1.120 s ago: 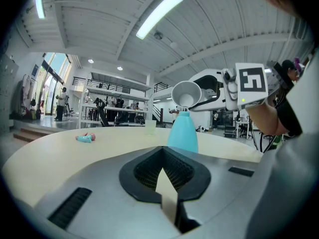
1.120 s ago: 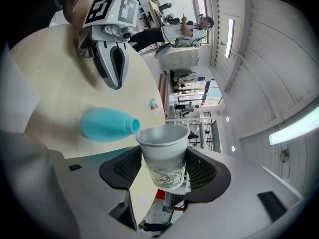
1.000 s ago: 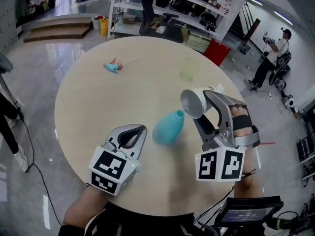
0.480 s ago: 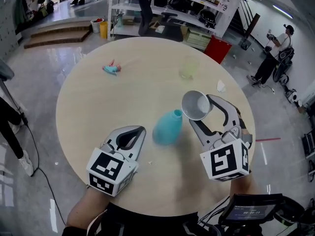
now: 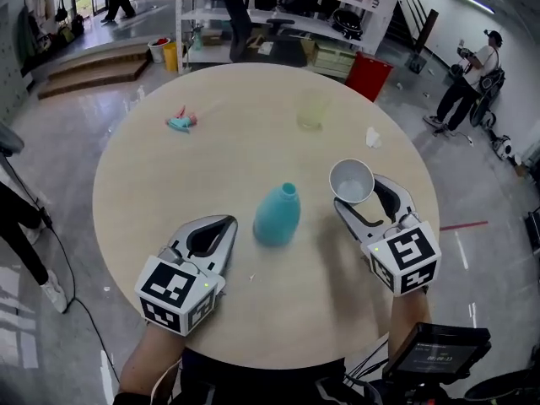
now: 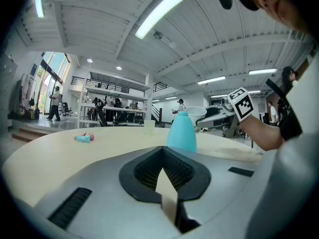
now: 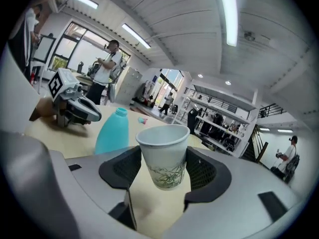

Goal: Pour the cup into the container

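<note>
Over a round beige table [image 5: 160, 167], pinching the paper cup [image 7: 164, 153] between the right gripper's [image 7: 164, 169] spread jaws. Holding it upright, mouth up, long axis vertical, at 3 o'clock of the upright teal container [image 5: 277, 216]. Resting the left gripper [image 5: 226, 221] at 8 o'clock, jaws pressed together, empty. Finding open tabletop toward 11 o'clock and the table rim near at 3.

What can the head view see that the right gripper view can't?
Only the head view looks down into the paper cup, and it shows the marker cube on the right tool and the whole round table. Only the right gripper view shows the leaf print on the cup's side and the ceiling lights. Both show the cup gripped in the right tool, the blue bottle and the left tool.
</note>
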A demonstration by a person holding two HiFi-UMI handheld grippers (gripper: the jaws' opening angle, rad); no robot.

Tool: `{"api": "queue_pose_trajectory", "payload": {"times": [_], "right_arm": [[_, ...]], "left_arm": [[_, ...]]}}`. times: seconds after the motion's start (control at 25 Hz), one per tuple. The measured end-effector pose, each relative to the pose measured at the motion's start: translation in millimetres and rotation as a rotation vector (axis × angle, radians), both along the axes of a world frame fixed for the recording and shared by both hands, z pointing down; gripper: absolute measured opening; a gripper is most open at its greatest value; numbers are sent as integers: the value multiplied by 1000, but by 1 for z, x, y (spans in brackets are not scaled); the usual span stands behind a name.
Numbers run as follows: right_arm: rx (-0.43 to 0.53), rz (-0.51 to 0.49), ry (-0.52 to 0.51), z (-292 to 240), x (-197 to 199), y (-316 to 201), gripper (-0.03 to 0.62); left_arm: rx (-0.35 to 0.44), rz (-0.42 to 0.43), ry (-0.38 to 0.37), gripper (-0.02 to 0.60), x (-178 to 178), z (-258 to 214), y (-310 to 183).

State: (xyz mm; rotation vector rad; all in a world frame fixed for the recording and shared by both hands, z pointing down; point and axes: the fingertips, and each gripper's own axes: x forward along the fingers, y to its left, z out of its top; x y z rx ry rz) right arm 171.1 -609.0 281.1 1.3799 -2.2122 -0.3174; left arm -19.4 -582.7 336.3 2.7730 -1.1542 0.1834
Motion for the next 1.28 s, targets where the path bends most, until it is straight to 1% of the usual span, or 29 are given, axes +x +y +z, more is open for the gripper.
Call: {"api": "queue_pose_trajectory", "payload": {"times": [0.2,0.36,0.4,0.56,0.76,0.92,1.08,1.28], "right_arm": [[-88,48,-168,28,23,-1,285],[-167,76,-350,53,35,-4,285],[-174,83,-380,57,37,-6,285],[-162,109,-407,63,44,-6,285],[-157,88,-444,63,40,-5,285],[-183,85,-510,65,42,-5,285],[-205,52,-504,67,36,-4,286],[-195,62,-508,67,36,-2,303]], "left_arm": [[1,1,2,-8,0,1,-3],[-5,-1,0,-9,-2,5,-6],[-5,-3,0,-9,-2,5,-7],[-2,0,2,-9,-1,4,-6],[-6,1,-2,-9,-1,2,-5],[-7,-1,0,-9,-2,1,-5],[-8,-4,0,-9,-3,2,-5],[-7,-11,0,-9,-5,2,-4]]}}
